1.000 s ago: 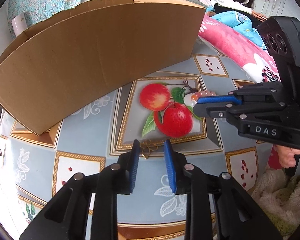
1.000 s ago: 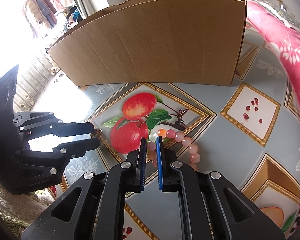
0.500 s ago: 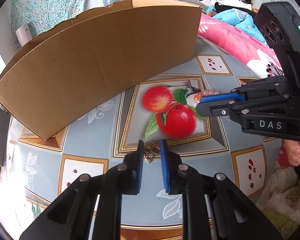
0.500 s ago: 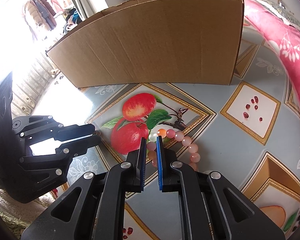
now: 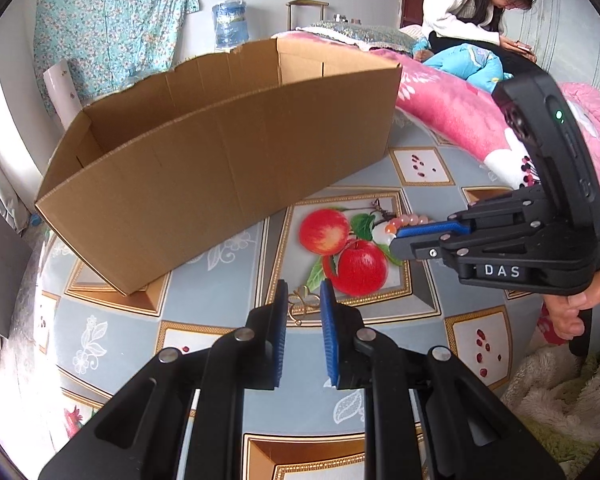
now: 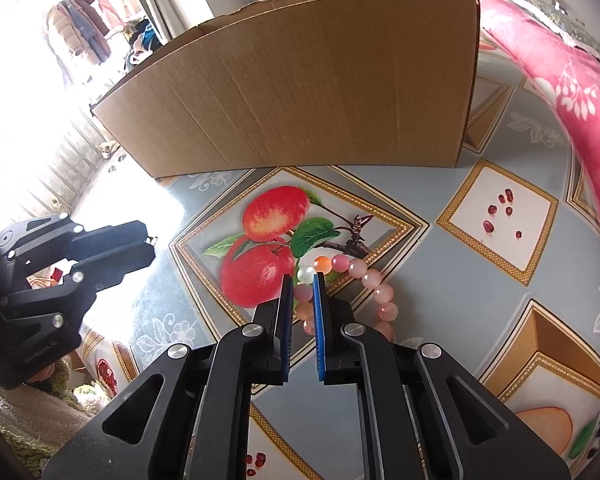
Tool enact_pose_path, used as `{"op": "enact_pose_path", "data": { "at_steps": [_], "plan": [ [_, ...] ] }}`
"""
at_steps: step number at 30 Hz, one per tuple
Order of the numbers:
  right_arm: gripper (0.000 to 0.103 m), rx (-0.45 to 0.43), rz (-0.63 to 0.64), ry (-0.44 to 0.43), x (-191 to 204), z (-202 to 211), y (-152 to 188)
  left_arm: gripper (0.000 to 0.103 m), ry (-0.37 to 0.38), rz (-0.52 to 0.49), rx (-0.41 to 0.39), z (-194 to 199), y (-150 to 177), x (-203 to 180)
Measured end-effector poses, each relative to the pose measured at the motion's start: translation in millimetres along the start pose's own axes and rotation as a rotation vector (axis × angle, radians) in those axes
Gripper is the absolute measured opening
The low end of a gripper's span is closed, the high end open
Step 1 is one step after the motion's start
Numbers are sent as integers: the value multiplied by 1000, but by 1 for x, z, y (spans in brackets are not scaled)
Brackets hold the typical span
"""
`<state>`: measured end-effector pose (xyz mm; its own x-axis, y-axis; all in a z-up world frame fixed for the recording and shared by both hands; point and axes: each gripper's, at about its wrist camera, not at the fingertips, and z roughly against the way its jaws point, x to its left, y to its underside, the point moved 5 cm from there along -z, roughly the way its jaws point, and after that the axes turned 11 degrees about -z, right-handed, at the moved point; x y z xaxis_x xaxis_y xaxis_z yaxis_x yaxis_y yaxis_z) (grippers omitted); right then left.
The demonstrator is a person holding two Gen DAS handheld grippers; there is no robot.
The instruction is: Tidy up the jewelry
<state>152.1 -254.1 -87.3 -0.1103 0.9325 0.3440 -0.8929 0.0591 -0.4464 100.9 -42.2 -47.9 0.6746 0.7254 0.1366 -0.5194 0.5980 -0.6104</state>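
Grippers [image 5: 304,304] [image 6: 302,294] narrow: left pinches gold clasp [image 5: 303,300], right pinches bead bracelet [image 6: 356,280].

Two close wrist views, angled downward — shared apple-print tabletop [image 5: 220,320] and cardboard box [image 6: 300,92].

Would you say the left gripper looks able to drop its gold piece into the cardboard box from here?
Probably yes: the left gripper holds the gold piece, and the cardboard box stands open-topped just beyond, with nothing between.

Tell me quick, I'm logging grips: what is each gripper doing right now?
Left gripper: closed on the small gold filigree pendant.
Right gripper: closed on the pink round-bead bracelet.
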Motion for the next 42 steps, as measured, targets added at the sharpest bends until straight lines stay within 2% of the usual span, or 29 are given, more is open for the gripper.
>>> {"op": "enact_pose_path", "data": {
  "at_steps": [8, 17, 24, 30, 35, 38, 42],
  "plan": [
    [7, -64, -82, -90, -14, 32, -3, 15, -10, 8, -45, 16, -9, 2],
    [7, -183, -241, -354, -33, 89, -26, 15, -22, 21, -146, 47, -29, 3],
    [7, -290, -154, -417, -8, 132, -65, 16, -62, 25, -236, 76, -63, 22],
    [7, -344, -52, -514, 15, 157, -113, 16, -90, 63, -299, 86, -101, 56],
    [7, -342, -15, -529, 20, 139, -153, 16, -55, 102, -233, 55, -116, 86],
    [7, -302, -22, -528, 18, 114, -162, 16, 10, 139, -138, 18, -117, 101],
    [7, -205, -33, -494, 12, 66, -169, 16, 61, 175, -14, -27, -109, 110]
  ]
}}
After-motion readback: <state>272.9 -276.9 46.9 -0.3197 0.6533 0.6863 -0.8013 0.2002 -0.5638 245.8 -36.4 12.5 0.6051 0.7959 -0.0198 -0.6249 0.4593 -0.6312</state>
